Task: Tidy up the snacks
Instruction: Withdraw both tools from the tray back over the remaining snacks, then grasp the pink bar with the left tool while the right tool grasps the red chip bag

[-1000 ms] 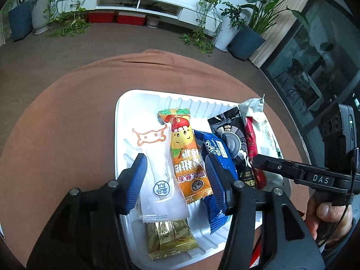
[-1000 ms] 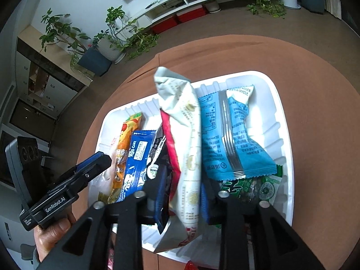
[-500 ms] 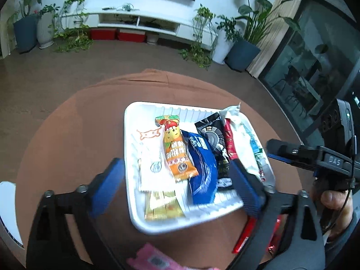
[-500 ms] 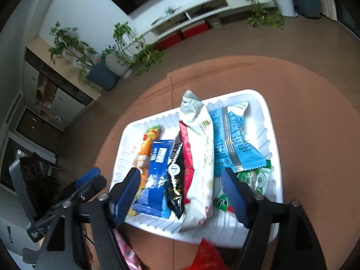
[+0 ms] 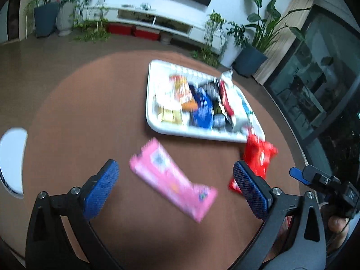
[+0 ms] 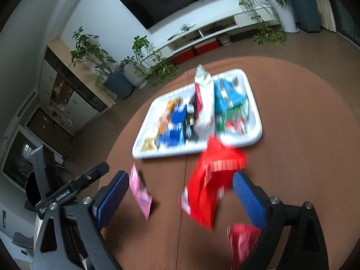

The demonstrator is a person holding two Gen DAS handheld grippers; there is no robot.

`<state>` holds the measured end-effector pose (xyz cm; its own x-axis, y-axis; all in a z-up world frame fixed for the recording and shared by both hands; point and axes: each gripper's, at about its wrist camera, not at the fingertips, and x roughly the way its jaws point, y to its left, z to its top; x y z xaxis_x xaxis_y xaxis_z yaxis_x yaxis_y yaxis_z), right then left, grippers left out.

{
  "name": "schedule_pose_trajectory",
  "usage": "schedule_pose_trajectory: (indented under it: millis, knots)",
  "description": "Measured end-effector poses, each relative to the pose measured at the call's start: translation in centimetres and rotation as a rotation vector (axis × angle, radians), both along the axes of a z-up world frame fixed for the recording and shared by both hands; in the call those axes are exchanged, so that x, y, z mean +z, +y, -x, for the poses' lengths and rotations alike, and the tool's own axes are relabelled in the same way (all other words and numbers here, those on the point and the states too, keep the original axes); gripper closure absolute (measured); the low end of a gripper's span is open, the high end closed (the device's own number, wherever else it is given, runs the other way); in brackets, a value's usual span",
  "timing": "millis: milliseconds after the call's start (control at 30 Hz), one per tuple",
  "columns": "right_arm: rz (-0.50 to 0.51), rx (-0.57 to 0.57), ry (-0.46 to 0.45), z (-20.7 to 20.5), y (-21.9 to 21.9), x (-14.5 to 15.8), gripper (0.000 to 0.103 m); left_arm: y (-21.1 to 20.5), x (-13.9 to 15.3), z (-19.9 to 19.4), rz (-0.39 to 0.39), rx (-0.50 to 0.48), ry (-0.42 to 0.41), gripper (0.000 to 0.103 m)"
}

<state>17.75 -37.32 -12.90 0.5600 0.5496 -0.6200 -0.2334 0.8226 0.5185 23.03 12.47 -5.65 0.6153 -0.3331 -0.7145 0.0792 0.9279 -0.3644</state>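
Jaws both spreading, nothing between pads; white tray [image 5: 157, 126] packed with snack packets (blurred), pink packet [image 5: 173, 184] outside.

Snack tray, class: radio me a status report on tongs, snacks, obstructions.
Left tongs open, empty; right tongs opening, empty. White tray loaded; pink packet and red packet loose on table. Nothing blocking.

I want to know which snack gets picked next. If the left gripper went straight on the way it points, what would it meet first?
Most likely the pink packet, lying on the brown table between the left gripper's open fingers; depth is uncertain.
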Motion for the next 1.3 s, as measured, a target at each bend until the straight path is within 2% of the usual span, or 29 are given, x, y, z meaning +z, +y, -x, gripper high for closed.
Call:
schedule_pose_trajectory:
  millis: [133,233,333,533,767,967,1033,1167,1300]
  knots:
    - [-0.017,-0.023,0.019,3.9,-0.6,-1.7,0.008,-0.6,-2.0,2.8,0.033,0.008,0.045,0.0]
    - [-0.001,-0.029,0.008,6.1,-0.7,-2.3,0.008,-1.1,-3.2,3.8,0.008,0.026,0.091,0.0]
    - [0.019,-0.029,-0.004,7.7,-0.6,-2.5,0.008,-1.3,-3.2,4.0,-0.012,0.053,0.097,0.001]
    - [0.033,-0.022,-0.013,8.6,-0.6,-2.8,0.008,-2.1,-2.5,2.3,-0.07,0.085,0.118,0.001]
    - [0.044,-0.02,-0.02,9.0,-0.8,-3.2,0.008,-2.4,-3.4,-0.5,-0.121,0.143,0.176,0.001]
    - [0.048,-0.027,-0.021,8.9,-1.4,-3.1,0.008,-2.7,-3.7,-2.7,-0.151,0.139,0.185,0.004]
    - [0.052,-0.03,-0.023,9.0,-1.4,-3.0,0.008,-3.0,-4.1,-3.2,-0.15,0.116,0.193,0.015]
    - [0.059,-0.037,-0.022,8.7,-1.7,-3.0,0.008,-3.9,-4.4,-3.8,-0.178,0.077,0.192,0.024]
    - [0.071,-0.04,-0.032,8.6,-1.6,-2.8,0.008,-4.5,-4.4,-4.3,-0.192,0.022,0.181,0.047]
